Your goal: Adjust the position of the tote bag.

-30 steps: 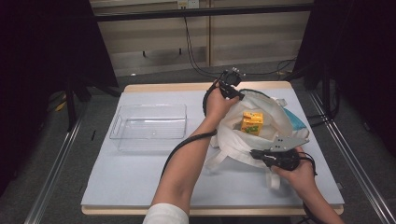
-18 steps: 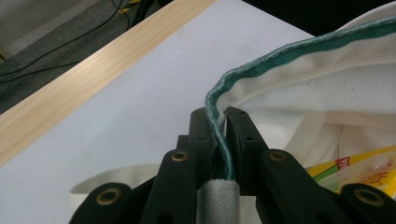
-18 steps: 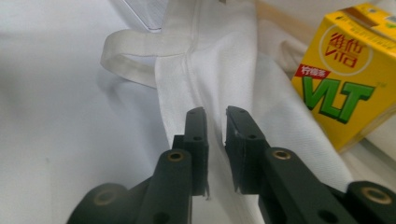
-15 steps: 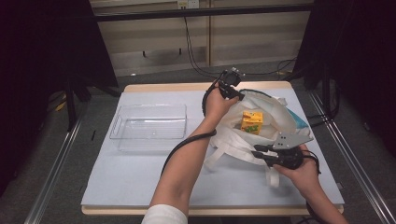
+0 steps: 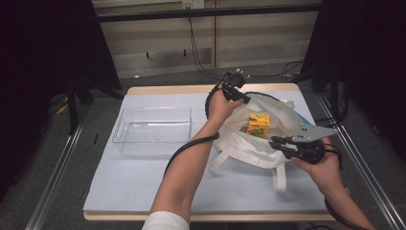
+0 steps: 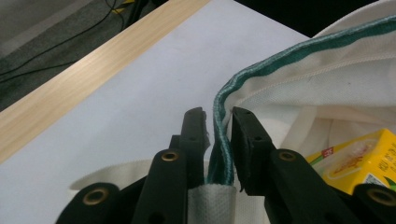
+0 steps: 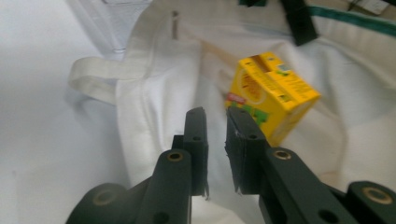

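Canvas tote bag (image 5: 268, 139) lies at right of table (image 5: 143, 182), soft & floppy, so best held at stitched green rim (image 6: 299, 51). Left gripper (image 6: 218, 122) pinches that rim. Right gripper (image 7: 215, 122): jaws nearly together, nothing between. Yellow juice carton (image 7: 271, 100) inside bag looks light, crushable; grip flat sides.

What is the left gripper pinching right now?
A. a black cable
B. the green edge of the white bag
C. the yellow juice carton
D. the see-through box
B. In the left gripper view the left gripper has the green-trimmed rim of the white bag between its two black jaws, while the yellow juice carton lies loose inside the bag.
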### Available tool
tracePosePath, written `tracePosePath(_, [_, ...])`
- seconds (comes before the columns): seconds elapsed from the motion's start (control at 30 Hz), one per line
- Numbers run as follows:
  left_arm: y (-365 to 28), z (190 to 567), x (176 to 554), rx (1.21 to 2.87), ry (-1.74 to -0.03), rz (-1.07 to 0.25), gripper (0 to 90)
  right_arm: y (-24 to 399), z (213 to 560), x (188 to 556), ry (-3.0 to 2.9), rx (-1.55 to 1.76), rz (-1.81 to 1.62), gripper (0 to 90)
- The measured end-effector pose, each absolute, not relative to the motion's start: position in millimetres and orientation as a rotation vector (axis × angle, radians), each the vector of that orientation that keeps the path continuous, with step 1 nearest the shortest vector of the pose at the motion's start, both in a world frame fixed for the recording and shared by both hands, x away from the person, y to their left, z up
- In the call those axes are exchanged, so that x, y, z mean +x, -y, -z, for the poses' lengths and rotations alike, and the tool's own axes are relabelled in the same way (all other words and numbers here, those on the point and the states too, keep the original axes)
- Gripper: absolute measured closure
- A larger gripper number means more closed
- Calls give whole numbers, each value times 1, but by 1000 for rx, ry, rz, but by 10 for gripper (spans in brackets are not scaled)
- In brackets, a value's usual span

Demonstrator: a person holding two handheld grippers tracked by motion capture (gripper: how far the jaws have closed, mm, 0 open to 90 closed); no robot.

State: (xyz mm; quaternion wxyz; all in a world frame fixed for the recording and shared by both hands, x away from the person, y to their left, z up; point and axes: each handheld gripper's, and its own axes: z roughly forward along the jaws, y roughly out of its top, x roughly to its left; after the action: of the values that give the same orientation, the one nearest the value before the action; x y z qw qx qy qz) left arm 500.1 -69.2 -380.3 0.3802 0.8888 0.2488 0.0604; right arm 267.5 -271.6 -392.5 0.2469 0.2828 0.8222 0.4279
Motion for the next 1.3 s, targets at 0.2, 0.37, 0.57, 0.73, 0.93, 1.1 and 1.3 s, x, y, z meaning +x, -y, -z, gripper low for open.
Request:
tracePosePath(0.2, [62,377,498,2273,-614,-128,628,287,386,271,-2194,822,-1149,842])
tracePosePath(0.37, [55,373,495,2244,-615,-110,586,295,387,273,-2162,842,-1138,882])
tracePosePath(0.57, [46,368,495,2206,-630,-94,581,300,387,277,-2137,868,-1138,890])
tracePosePath(0.73, [46,364,492,2205,-611,-112,604,302,387,278,-2129,879,-1133,896])
tracePosePath(0.93, [49,367,494,2224,-606,-126,721,307,389,278,-2106,900,-1135,898])
tracePosePath(1.1, [52,370,496,2251,-593,-141,748,313,393,280,-2083,941,-1135,899])
tracePosePath(1.3, [55,376,500,2248,-616,-139,754,319,398,284,-2073,962,-1141,898])
